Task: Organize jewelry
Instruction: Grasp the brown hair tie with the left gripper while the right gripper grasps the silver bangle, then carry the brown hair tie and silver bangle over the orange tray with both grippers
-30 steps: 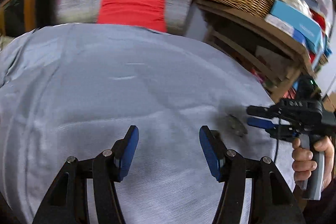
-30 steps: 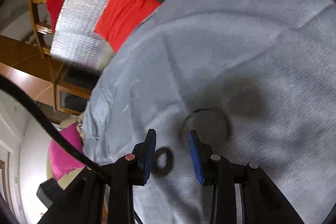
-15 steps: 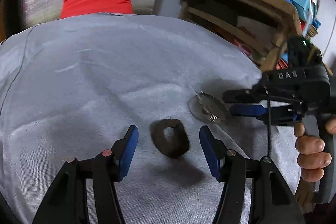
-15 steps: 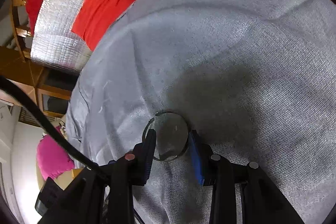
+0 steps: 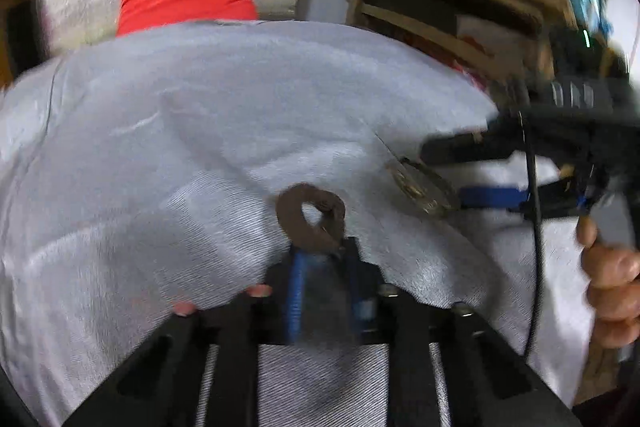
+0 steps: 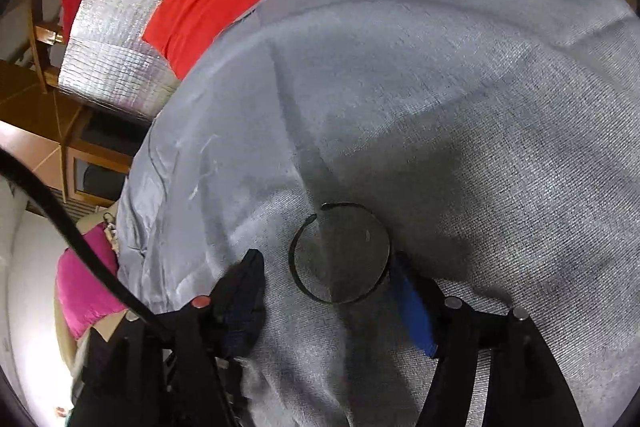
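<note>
Two pieces are in play on the grey-clothed worktop (image 6: 460, 75): left tongs (image 5: 322, 257) closing, pinched on the near rim of a dark brown ring (image 5: 311, 217), while right tongs (image 6: 326, 273) are opening, wide either side of a thin open bangle (image 6: 340, 253) lying flat, one blue pad just at its edge. Best practice would be confirming the ring's rim sits squarely between the pads before lifting. Blur smears the left pads; no jewelry box or tray shows beyond.
</note>
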Demonstrator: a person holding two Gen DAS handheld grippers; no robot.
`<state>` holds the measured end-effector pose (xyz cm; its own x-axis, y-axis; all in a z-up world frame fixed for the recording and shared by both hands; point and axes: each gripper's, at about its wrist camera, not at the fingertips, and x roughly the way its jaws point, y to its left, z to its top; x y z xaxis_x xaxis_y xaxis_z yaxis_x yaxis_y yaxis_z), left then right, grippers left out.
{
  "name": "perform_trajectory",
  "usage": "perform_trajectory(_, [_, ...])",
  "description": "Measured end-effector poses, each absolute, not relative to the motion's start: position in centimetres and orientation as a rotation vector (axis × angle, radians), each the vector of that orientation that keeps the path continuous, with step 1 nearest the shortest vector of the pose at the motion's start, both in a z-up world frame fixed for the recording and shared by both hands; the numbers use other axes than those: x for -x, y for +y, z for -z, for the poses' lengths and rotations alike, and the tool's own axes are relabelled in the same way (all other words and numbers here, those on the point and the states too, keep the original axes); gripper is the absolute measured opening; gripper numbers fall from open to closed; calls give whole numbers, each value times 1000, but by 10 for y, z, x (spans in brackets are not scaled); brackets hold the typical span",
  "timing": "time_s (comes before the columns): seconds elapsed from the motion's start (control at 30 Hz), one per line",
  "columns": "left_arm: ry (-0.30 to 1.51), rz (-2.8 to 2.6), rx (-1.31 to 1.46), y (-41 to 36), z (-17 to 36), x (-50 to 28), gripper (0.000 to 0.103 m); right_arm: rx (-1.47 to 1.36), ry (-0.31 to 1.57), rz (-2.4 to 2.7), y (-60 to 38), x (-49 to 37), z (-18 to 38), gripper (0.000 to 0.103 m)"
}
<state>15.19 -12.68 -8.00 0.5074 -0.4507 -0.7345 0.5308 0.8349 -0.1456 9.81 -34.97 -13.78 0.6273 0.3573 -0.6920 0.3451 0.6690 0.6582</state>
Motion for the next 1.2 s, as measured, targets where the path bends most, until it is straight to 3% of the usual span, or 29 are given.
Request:
perform_trajectory(0.1, [853,597,-48,-112,74,-154,8,-877,933,22,-349,-98,144,60])
perform_trajectory(0.13, [848,593,-55,-110,73,-153,7,-870,937,36,-349,-99,144,49])
perform_trajectory(0.2, [832,587,-62,-104,68,-151,7,-855,944,53,-350,-99,146,40])
perform_trajectory(0.27, [827,578,-63,-98,66,-151,7,-840,946,63,-351,-98,149,21])
perform_trajectory(0.43, [813,573,-39,-88,58,-153,8,-857,939,71,-354,-91,152,7])
perform_trajectory(0.47, [811,568,-29,-88,57,-154,16,-864,933,75,-356,-88,152,6])
perform_trajectory(0.5, [816,566,-13,-89,56,-157,37,-867,927,77,-357,-86,151,6])
perform_trajectory(0.57, [816,569,35,-91,57,-161,63,-872,913,84,-360,-83,150,5])
perform_trajectory(0.77, [815,585,95,-104,64,-171,64,-885,899,71,-364,-81,146,5])
perform_trajectory(0.83, [820,576,56,-115,70,-172,56,-885,903,65,-362,-82,147,5])
perform_trajectory(0.9, [834,571,23,-125,77,-173,40,-883,911,60,-361,-83,148,5])
perform_trajectory(1.03, [824,550,12,-129,81,-175,31,-893,916,54,-360,-85,150,5])
perform_trajectory(1.1, [827,549,35,-123,82,-177,12,-891,914,52,-360,-86,149,5])
perform_trajectory(1.2, [828,544,67,-115,82,-177,10,-895,904,45,-362,-83,148,5])
